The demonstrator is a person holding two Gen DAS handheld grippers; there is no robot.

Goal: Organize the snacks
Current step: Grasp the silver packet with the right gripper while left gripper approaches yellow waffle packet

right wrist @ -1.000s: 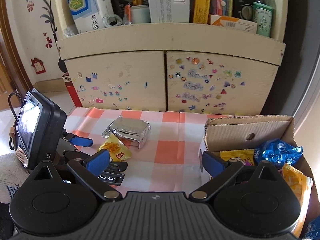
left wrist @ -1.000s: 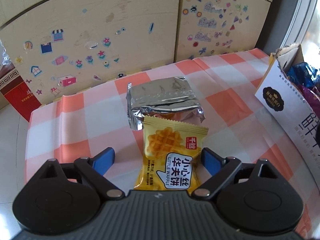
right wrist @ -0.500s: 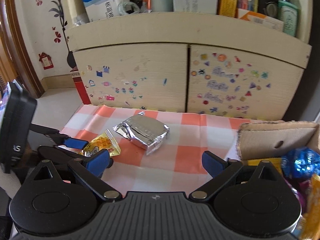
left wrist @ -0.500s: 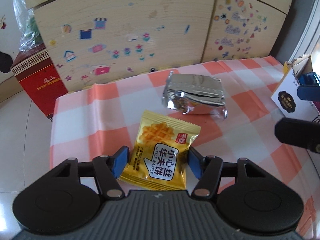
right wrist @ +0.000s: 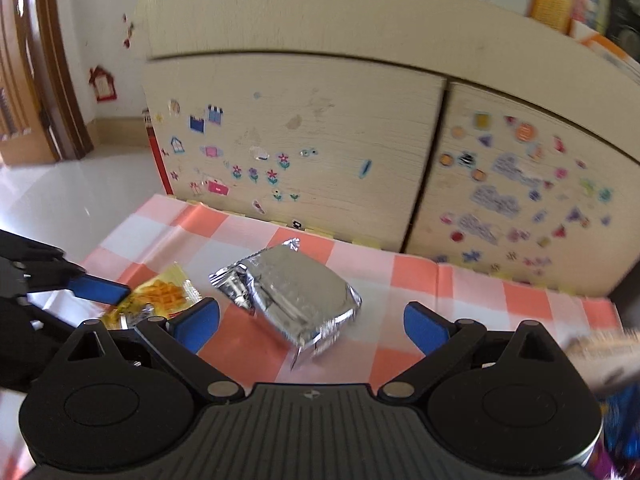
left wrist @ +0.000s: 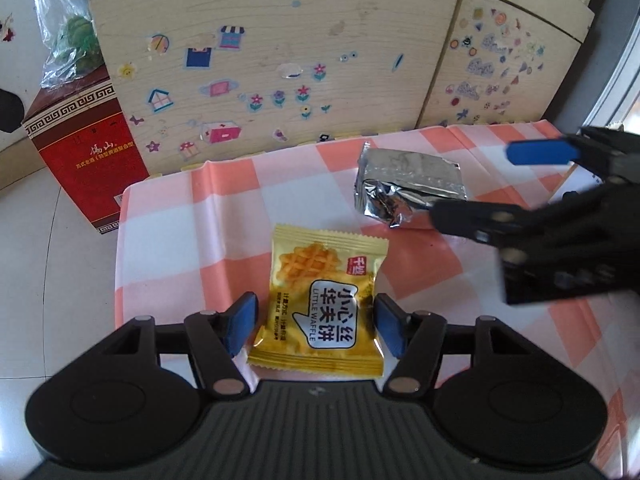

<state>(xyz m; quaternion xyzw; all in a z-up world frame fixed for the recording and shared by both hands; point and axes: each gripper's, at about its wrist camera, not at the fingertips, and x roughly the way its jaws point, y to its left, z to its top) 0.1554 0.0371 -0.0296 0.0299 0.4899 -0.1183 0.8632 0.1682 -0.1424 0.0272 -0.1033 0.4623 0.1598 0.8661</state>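
A yellow "Little Waffle" packet [left wrist: 320,300] sits between the blue pads of my left gripper [left wrist: 314,324], which is shut on its sides just above the orange-checked cloth [left wrist: 160,216]. A silver foil packet [left wrist: 408,184] lies on the cloth further back and to the right. In the right wrist view, the foil packet [right wrist: 292,296] lies between the wide-spread fingers of my open right gripper [right wrist: 310,324], untouched. My right gripper [left wrist: 472,182] reaches in from the right of the left wrist view, beside the foil packet. The waffle packet [right wrist: 160,294] and a left finger [right wrist: 96,289] show at the right wrist view's left.
A cream cabinet [left wrist: 280,60] covered in stickers stands right behind the cloth. A red box [left wrist: 84,152] with a plastic bag [left wrist: 68,40] on it stands on the tiled floor at the left. A blurred cardboard box [right wrist: 600,348] of snacks is at the far right.
My left gripper closed on the waffle packet and drew it away from the foil packet it had overlapped. My right gripper dropped and swung left from the cardboard box to the foil packet.
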